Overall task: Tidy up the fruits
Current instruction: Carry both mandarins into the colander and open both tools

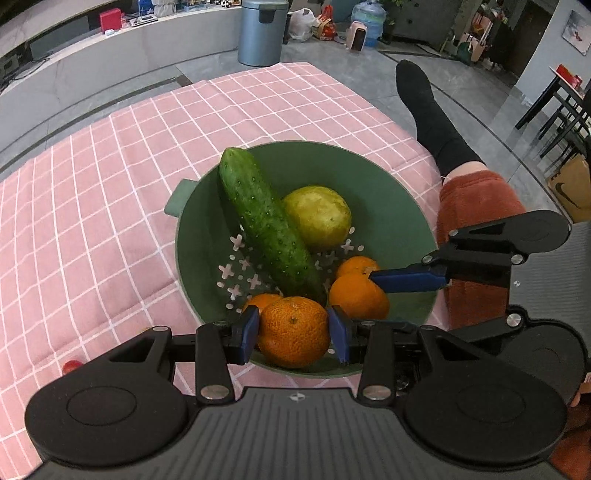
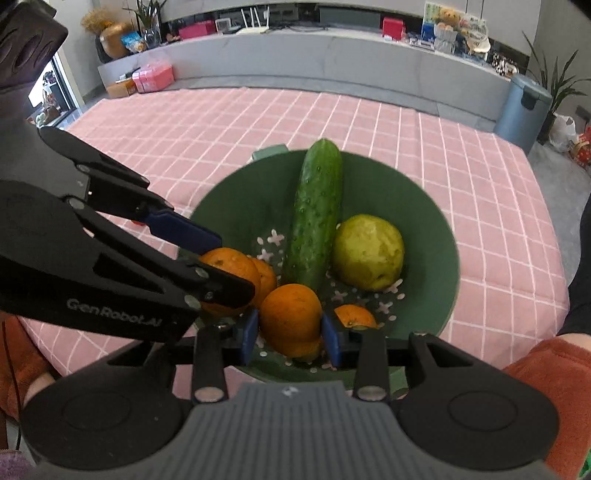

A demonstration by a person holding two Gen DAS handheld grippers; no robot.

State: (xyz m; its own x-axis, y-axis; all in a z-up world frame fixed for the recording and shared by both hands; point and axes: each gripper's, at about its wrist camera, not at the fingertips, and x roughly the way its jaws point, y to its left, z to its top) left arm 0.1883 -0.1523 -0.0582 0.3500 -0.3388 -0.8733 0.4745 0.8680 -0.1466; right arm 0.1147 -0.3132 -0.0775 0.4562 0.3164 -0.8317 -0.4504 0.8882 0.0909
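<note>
A green colander bowl (image 1: 391, 192) sits on the pink checked cloth and also shows in the right wrist view (image 2: 417, 206). It holds a cucumber (image 1: 266, 225), a yellow-green round fruit (image 1: 317, 216) and several oranges. My left gripper (image 1: 293, 330) is shut on one orange (image 1: 293, 330) at the bowl's near rim. My right gripper (image 2: 290, 334) is shut on another orange (image 2: 290, 314) inside the bowl. In the left wrist view the right gripper's blue fingers (image 1: 410, 278) touch that orange (image 1: 356, 295). In the right wrist view the left gripper (image 2: 207, 266) holds its orange (image 2: 232, 266).
The pink cloth (image 1: 110, 206) covers the surface around the bowl. A small red object (image 1: 72, 365) lies on the cloth at the left. The person's leg in a black sock (image 1: 432, 114) lies to the right. A grey bin (image 1: 262, 31) stands beyond the cloth.
</note>
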